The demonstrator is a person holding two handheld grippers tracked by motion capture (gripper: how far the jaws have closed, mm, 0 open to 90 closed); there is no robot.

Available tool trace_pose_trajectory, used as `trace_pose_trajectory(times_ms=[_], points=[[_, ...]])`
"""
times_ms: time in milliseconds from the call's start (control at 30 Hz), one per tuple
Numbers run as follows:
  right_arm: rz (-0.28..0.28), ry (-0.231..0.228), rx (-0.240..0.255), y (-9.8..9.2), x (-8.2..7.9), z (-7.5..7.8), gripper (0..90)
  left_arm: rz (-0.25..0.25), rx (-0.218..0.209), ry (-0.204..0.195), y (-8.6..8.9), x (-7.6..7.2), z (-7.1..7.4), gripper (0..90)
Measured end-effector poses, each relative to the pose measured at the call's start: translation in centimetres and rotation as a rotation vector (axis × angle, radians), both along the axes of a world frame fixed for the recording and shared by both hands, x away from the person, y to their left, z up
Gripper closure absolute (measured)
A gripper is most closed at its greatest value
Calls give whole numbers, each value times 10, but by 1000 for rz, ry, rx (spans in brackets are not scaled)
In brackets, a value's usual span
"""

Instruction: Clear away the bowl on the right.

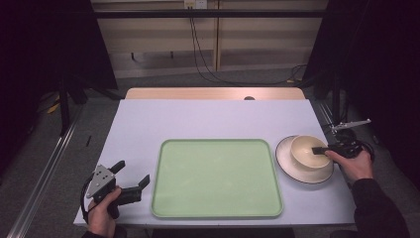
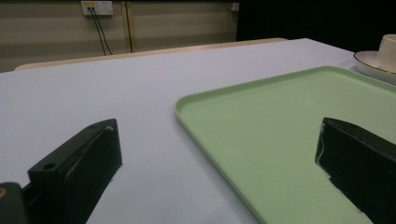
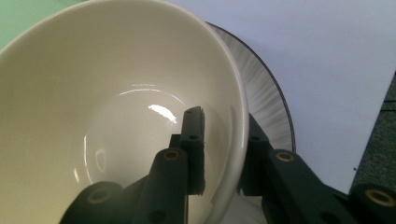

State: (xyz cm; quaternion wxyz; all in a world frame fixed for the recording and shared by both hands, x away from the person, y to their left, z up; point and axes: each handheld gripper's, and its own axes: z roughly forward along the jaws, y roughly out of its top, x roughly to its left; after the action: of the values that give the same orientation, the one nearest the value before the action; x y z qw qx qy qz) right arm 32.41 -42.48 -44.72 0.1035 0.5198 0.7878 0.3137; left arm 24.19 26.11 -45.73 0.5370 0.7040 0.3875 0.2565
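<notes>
Right gripper (image 3: 224, 154) astride bowl (image 3: 93, 93) rim.

A pale green tray (image 1: 217, 178) is seen on a desk (image 1: 208, 119) covered in light lavender-white. A cream bowl (image 1: 308, 150) is set on a white plate (image 1: 302, 171) rimmed in dark and streaked with grey.

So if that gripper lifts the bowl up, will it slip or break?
The bowl looks glazed and shiny, so it could slip. The right gripper pinches only one side of the rim, so the bowl may tilt when raised. It seems ceramic: stiff, and likely to chip if dropped on the plate.
</notes>
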Motion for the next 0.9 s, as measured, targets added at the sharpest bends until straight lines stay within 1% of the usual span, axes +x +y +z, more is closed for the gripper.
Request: trace_pose_trajectory(times_ms=[33,67,100,133,167,200,233,433,467,533,567,600,633,667,700,733,800,833,900], points=[[-8,10,5,0,0,0,774,0,-5,-1,0,0,0,5],[-6,12,8,1,1,0,780,-2,-1,0,0,0,0,5],[-14,14,1,1,1,1,789,-5,-10,1,-1,0,0,5],[-27,23,1,1,1,1,798,-2,-6,0,0,0,0,5],[-33,16,-2,2,1,1,804,-6,9,1,1,0,0,4],[-42,30,-8,2,1,2,812,-3,6,1,1,0,0,5],[-50,32,-5,3,1,2,817,-3,6,1,1,0,0,4],[-55,27,-1,3,2,2,823,-5,5,4,0,0,0,5],[-49,38,5,3,3,2,823,-5,5,4,0,0,0,5],[-53,32,4,3,3,2,825,-1,9,2,1,0,0,5],[-52,44,8,3,3,2,826,-5,5,4,0,0,0,5],[-54,46,11,3,4,2,827,-2,9,2,1,0,0,5],[-54,51,13,3,4,3,828,-5,5,4,0,0,0,5],[-54,55,-1,3,4,3,829,-5,5,3,0,0,0,5],[-54,61,-1,3,4,4,829,-4,6,4,0,0,0,5],[-43,55,-5,2,5,3,829,-3,13,3,1,0,0,5],[-33,64,-1,3,6,4,829,-6,0,3,0,0,0,5],[-33,62,-15,2,7,4,831,-4,3,5,1,0,0,4],[-29,65,-8,2,7,4,831,-3,0,5,1,0,0,5]])
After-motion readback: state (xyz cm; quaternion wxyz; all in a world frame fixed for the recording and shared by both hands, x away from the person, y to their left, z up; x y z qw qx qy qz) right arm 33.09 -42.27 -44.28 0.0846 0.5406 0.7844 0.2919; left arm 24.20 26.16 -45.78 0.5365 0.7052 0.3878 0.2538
